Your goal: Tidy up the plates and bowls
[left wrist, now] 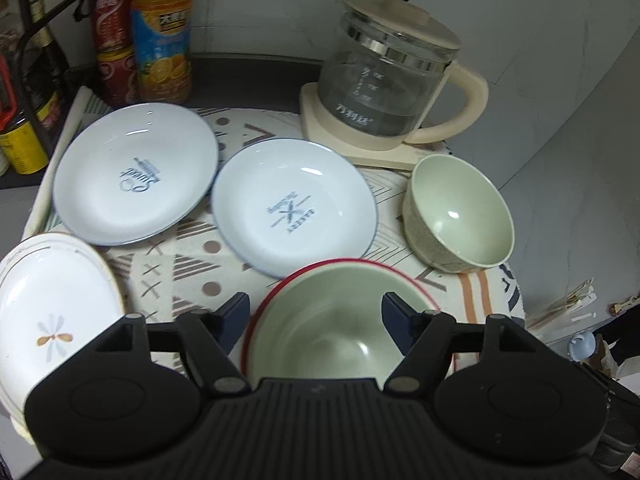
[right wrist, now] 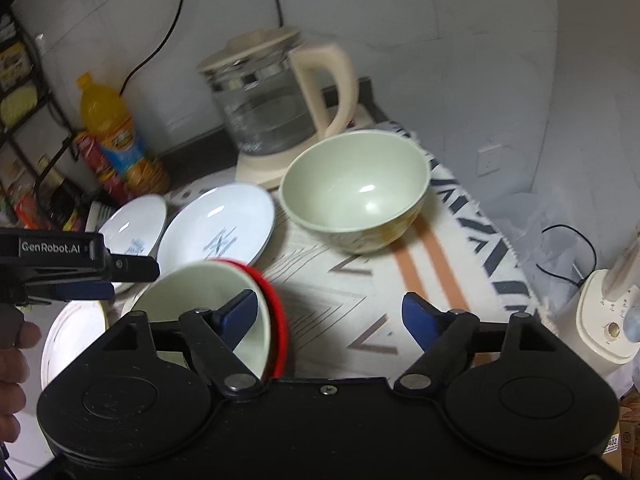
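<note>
A patterned cloth (left wrist: 188,264) is spread over the tabletop, and the dishes are laid out on it. Two white plates with blue print are seen side by side: the left plate (left wrist: 134,174) farther back, the middle plate (left wrist: 294,208) nearer and to its right, their rims close or just overlapping. A flowered plate (left wrist: 52,312) lies at the near left edge. A green bowl (left wrist: 460,214) stands upright to the right of the middle plate, just in front of the kettle (left wrist: 392,76) on its base. Nearest the cameras, a second green bowl (left wrist: 332,320) is nested in a red-rimmed bowl (right wrist: 278,312).

The left tongs (left wrist: 316,320) are spread wide above this nested pair, one finger at each side of the rim; no pad is seen pressing on it. The right tongs (right wrist: 330,314) are also spread wide, with only cloth between the fingers; the left finger stands in front of the nested bowls, and whether it touches them cannot be told.

A juice bottle (left wrist: 162,32) and red cans (left wrist: 112,44) stand at the far left by the wall.
</note>
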The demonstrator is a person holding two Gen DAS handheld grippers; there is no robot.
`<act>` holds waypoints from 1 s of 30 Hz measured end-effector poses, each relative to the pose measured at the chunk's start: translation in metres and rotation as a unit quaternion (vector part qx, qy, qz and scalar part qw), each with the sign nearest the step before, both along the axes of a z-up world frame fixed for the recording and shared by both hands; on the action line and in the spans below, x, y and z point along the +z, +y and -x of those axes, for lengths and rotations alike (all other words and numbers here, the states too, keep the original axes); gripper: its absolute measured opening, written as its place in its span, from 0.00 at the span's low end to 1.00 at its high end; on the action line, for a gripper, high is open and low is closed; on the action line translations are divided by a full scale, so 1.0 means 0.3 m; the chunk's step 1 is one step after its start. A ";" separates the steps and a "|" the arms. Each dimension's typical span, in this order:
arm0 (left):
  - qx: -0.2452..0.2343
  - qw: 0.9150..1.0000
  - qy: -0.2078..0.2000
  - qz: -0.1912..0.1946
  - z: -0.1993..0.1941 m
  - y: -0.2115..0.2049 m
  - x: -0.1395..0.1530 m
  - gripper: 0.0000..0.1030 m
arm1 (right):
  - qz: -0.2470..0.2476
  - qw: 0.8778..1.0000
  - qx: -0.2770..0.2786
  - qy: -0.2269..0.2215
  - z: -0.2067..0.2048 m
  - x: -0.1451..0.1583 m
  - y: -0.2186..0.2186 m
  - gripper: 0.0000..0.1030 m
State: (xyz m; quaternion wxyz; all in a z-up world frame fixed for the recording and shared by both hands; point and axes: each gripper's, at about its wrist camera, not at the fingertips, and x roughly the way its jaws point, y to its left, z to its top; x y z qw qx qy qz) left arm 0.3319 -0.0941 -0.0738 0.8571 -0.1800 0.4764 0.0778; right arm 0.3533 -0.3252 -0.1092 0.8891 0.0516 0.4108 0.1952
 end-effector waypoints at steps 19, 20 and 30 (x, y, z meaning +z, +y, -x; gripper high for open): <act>-0.057 0.998 -0.017 0.010 -0.222 -0.107 -0.038 0.69 | -0.025 0.996 -0.089 0.017 -0.159 -0.034 -0.088 0.81; -0.061 0.998 -0.016 0.009 -0.236 -0.112 -0.042 0.69 | -0.027 0.995 -0.093 0.019 -0.170 -0.038 -0.086 0.81; -0.089 0.996 -0.014 0.024 -0.374 -0.142 -0.102 0.68 | -0.039 0.991 -0.127 0.034 -0.279 -0.093 -0.079 0.80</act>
